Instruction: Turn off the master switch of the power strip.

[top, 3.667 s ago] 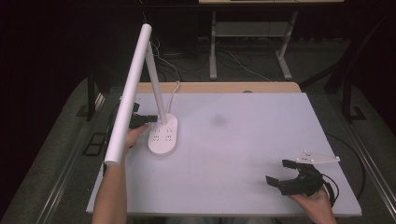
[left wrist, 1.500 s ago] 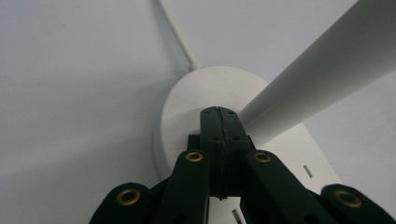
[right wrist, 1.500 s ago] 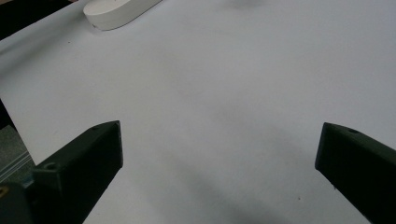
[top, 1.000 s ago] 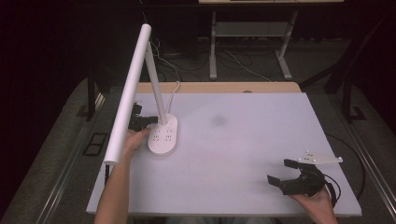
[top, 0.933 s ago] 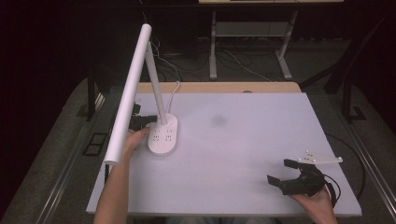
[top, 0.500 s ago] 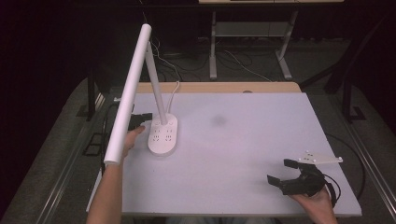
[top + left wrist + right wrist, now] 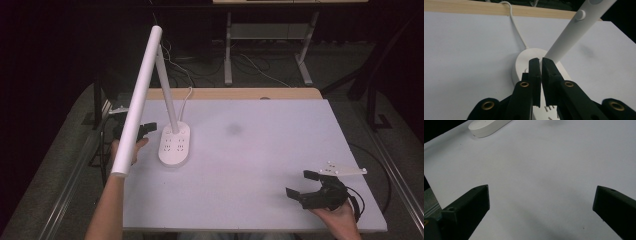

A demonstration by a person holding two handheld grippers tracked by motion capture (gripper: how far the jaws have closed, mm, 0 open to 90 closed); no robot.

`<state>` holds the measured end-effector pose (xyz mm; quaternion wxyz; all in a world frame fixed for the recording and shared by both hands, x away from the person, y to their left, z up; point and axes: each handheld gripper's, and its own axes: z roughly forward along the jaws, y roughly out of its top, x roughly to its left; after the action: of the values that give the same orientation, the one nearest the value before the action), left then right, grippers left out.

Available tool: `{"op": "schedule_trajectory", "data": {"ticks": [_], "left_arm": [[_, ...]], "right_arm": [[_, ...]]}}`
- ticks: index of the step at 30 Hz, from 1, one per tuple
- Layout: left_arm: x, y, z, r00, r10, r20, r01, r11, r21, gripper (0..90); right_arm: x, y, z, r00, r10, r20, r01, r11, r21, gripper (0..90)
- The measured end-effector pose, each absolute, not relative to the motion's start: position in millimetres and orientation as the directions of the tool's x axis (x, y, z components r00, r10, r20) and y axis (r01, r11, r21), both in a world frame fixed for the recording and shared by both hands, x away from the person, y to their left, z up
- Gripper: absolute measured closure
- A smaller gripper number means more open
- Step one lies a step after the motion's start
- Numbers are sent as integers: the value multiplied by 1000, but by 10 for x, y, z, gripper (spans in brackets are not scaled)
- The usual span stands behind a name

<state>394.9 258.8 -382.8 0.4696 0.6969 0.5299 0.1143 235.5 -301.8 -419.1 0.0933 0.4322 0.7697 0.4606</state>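
Observation:
A white desk lamp stands at the table's left, its oval base (image 7: 175, 145) carrying a slanted stem and a long bar head (image 7: 140, 100). My left gripper (image 7: 147, 127) hovers just left of the base, partly hidden behind the bar. In the left gripper view its jaws (image 7: 540, 60) point at the base (image 7: 524, 57) where the stem (image 7: 571, 35) rises. They are shut to a thin slit, have just been opening a little, and hold nothing. My right gripper (image 7: 298, 183) rests open at the front right, nothing between its fingers (image 7: 541, 192).
The lamp's white cable (image 7: 185, 97) runs from the base over the table's far wooden edge (image 7: 235, 93). The white tabletop (image 7: 275, 150) stretches between the two hands. Dark floor and a metal frame lie beyond the table.
My left gripper has lifted slightly beside the lamp base. The right hand has stayed where it was.

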Motion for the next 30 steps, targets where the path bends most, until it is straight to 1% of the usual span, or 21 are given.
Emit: {"op": "schedule_trajectory", "data": {"ticks": [3, 7, 11, 14, 15, 19, 21, 22, 24, 30], "left_arm": [[3874, 2610, -3803, 416, 836, -358, 626, 22, 780, 806], [3793, 2638, -3762, 434, 819, -375, 629, 22, 777, 678], [3710, 2659, -3736, 447, 804, -392, 624, 33, 781, 515], [3658, 2665, -3740, 459, 802, -381, 619, 19, 785, 353], [3633, 2665, -3738, 458, 797, -393, 620, 30, 784, 300], [3544, 2643, -3745, 481, 777, -406, 617, 29, 786, 150], [3500, 2620, -3748, 496, 776, -390, 610, 8, 793, 97], [3477, 2607, -3752, 506, 771, -387, 608, -1, 794, 52], [3430, 2569, -3758, 504, 778, -375, 612, -14, 791, 3], [3258, 2507, -3777, 526, 772, -358, 583, -21, 812, 0]], "right_arm": [[2355, -3018, -4188, -610, 751, 253, 578, 203, 790, 1], [2350, -3017, -4186, -610, 751, 254, 578, 202, 790, 1], [2350, -3018, -4184, -609, 751, 254, 579, 202, 790, 1], [2349, -3017, -4182, -610, 751, 253, 578, 203, 791, 1], [2349, -3016, -4181, -611, 751, 253, 577, 204, 791, 1], [2347, -3013, -4180, -610, 751, 253, 577, 203, 791, 1], [2347, -3012, -4179, -609, 752, 252, 578, 203, 790, 1], [2346, -3012, -4178, -609, 752, 252, 578, 203, 790, 1], [2346, -3013, -4177, -609, 752, 251, 577, 202, 792, 1], [2346, -3009, -4175, -610, 753, 248, 573, 203, 794, 1]]}}
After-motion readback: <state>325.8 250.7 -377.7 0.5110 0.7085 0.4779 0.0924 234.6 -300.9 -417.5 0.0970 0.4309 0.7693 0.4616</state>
